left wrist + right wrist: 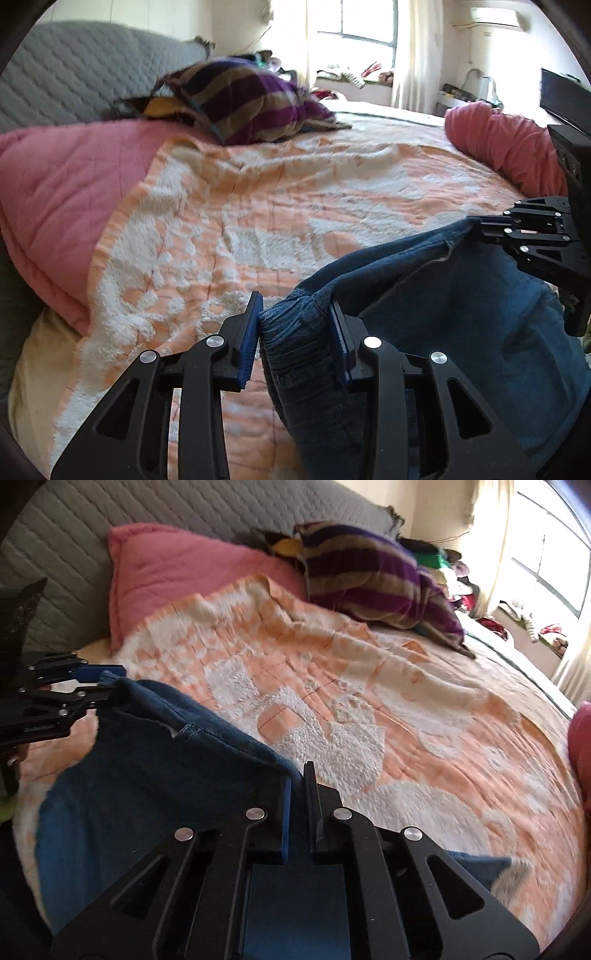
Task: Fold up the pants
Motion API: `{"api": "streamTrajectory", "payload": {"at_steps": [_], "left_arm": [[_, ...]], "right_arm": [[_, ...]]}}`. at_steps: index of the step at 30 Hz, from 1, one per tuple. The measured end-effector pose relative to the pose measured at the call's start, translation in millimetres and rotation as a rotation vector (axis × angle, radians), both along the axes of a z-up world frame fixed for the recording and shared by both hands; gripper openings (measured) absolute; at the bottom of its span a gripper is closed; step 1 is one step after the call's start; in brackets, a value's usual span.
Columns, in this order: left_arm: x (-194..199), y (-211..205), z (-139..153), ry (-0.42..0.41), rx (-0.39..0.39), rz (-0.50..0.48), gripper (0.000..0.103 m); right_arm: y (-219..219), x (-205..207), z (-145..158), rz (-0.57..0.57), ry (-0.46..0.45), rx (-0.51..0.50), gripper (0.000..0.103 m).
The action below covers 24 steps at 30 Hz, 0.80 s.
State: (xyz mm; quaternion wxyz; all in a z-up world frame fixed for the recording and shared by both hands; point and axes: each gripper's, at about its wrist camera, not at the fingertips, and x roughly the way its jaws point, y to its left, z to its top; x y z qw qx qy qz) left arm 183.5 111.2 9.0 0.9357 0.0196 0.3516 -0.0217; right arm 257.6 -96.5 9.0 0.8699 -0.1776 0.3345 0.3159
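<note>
The pants are blue jeans (pixel 443 314), held up between both grippers above an orange and white blanket (pixel 258 221). My left gripper (pixel 295 325) is shut on a bunched corner of the jeans' top edge. My right gripper (pixel 299 797) is shut on the other corner of that edge; it also shows in the left wrist view (pixel 484 229). The top edge sags between the two grips. In the right wrist view the jeans (pixel 155 760) hang down and the left gripper (pixel 99 686) pinches their far corner. The lower part of the jeans is hidden below the grippers.
The blanket (pixel 369 720) covers a bed. A pink quilt (pixel 66 192) lies at the left, a pink roll (pixel 498 144) at the right, a striped purple pillow (pixel 243 99) at the head. A grey quilted headboard (pixel 184 513) stands behind. A window (pixel 354 22) lies beyond.
</note>
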Motion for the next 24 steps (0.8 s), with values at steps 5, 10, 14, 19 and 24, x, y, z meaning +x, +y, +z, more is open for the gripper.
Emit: {"api": "streamTrajectory", "payload": {"at_steps": [5,10,14,19,24], "left_arm": [[-39,-21,13,-0.048,0.028,-0.059,0.033],[-78,-28,5,-0.010,0.036,-0.077,0.034],[-111,-31,-5,0.033,0.048,-0.081,0.034],[-132,-30,-20,0.116,0.032,-0.070,0.035],[-141,-24,-34,0.190,0.015,-0.039,0.037]], "right_arm": [[-28,-52,23,-0.019,-0.021,0.060,0.002],[-44,-114,23,0.034,0.019,0.088,0.002],[-46,-167,6,0.078,0.092,0.102,0.002],[-41,-211,-23,0.085,0.117,0.059,0.002],[-33,-228,-47,0.089,0.171,0.059,0.002]]}}
